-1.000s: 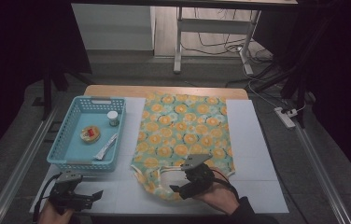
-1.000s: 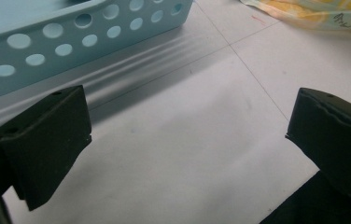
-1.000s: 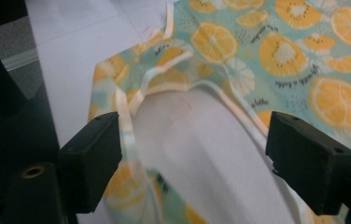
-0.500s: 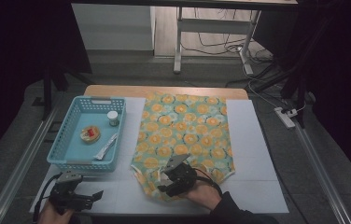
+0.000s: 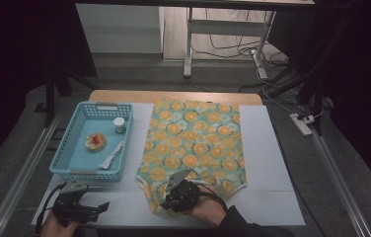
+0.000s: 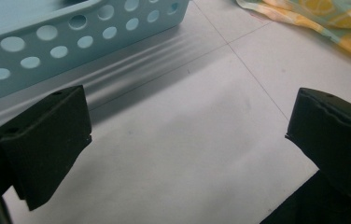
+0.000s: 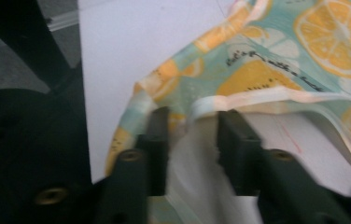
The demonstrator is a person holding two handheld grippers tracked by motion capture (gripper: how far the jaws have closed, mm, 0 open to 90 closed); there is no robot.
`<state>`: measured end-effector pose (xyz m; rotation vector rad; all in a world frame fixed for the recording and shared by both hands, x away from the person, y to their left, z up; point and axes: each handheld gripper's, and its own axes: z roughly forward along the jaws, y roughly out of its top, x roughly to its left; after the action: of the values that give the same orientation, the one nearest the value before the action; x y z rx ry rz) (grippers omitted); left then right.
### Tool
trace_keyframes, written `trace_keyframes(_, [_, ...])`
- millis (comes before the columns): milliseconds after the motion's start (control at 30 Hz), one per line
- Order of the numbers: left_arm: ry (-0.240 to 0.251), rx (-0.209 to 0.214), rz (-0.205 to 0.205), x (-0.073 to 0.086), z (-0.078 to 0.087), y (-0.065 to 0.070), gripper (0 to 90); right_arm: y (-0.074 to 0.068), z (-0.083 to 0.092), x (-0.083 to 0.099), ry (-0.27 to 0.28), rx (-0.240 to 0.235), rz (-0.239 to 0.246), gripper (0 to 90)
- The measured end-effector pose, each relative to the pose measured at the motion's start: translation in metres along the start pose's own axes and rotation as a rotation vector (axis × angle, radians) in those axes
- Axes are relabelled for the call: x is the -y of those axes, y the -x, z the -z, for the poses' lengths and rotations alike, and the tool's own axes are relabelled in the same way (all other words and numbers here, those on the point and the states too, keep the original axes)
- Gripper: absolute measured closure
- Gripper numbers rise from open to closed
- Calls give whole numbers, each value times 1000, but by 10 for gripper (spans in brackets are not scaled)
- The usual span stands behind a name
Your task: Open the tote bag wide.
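A teal garment (image 5: 193, 143) printed with orange slices lies flat on the white mat (image 5: 267, 163). My right gripper (image 5: 166, 200) is at its near left corner. In the right gripper view its jaws (image 7: 192, 121) have just been closing and now pinch the garment's pale hem (image 7: 239, 100), with bunched cloth between the pads. The printed cloth (image 7: 304, 46) spreads away beyond them. My left gripper (image 5: 102, 206) rests at the near left of the mat. Its jaws (image 6: 187, 121) stand wide open over bare mat with nothing between them.
A light blue perforated basket (image 5: 94, 106) sits left of the garment, its wall (image 6: 71, 37) close ahead of the left gripper. It holds a small jar (image 5: 119, 125), a round orange item (image 5: 95, 141) and a white stick-like item (image 5: 112, 155). The table's near edge lies just behind both hands.
The right gripper slid left and down to the garment's near left corner, and its jaws closed in on the hem. The left gripper stayed put.
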<state>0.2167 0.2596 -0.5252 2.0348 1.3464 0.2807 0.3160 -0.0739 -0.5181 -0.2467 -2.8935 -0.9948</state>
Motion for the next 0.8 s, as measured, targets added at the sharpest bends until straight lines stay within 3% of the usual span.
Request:
trace_keyframes(67, [-1,-1,-1,0,0,0,0,1,2,-1,14,-4,-4,890])
trace_keyframes(200, [-1,-2,0,0,0,0,0,3,11,-5,32,8,-10,894])
trace_keyframes(400, [-3,-3,0,0,0,0,0,19,36,-14,66,65,-46,894])
trace_keyframes(500, [-2,-3,1,-1,0,0,0,26,44,-17,69,89,-42,894])
trace_keyframes(633, [-4,-4,1,-1,-1,0,0,46,60,-22,78,149,-55,894])
trace_keyframes(800, [-5,-4,3,-1,-1,0,0,64,68,-23,79,189,-76,894])
